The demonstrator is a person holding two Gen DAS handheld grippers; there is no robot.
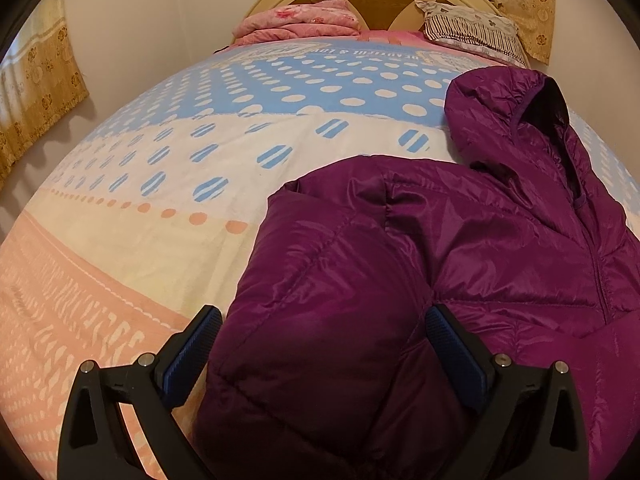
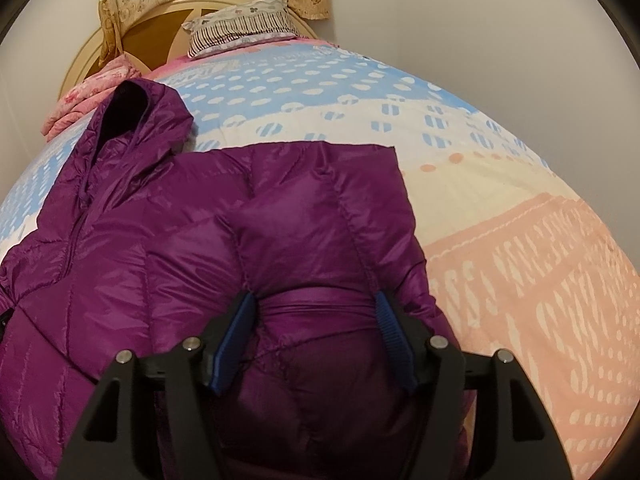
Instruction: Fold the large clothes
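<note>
A purple hooded puffer jacket (image 1: 460,248) lies front up on the bed, its hood (image 2: 132,120) toward the headboard. My left gripper (image 1: 324,340) stands wide open over the folded-in sleeve (image 1: 320,280). Its left pad (image 1: 192,348) is clear of the cloth and its right pad (image 1: 452,352) lies against it. My right gripper (image 2: 314,320) has its jaws partly apart with a bunched fold of the other sleeve (image 2: 316,304) filling the gap. Both blue pads (image 2: 236,332) press on that fold.
The bed sheet (image 1: 180,152) has blue dots and pink bands and spreads wide to either side of the jacket. A folded pink quilt (image 1: 304,20) and a striped pillow (image 1: 472,28) lie by the round headboard (image 2: 156,32). Walls and curtains (image 1: 36,92) flank the bed.
</note>
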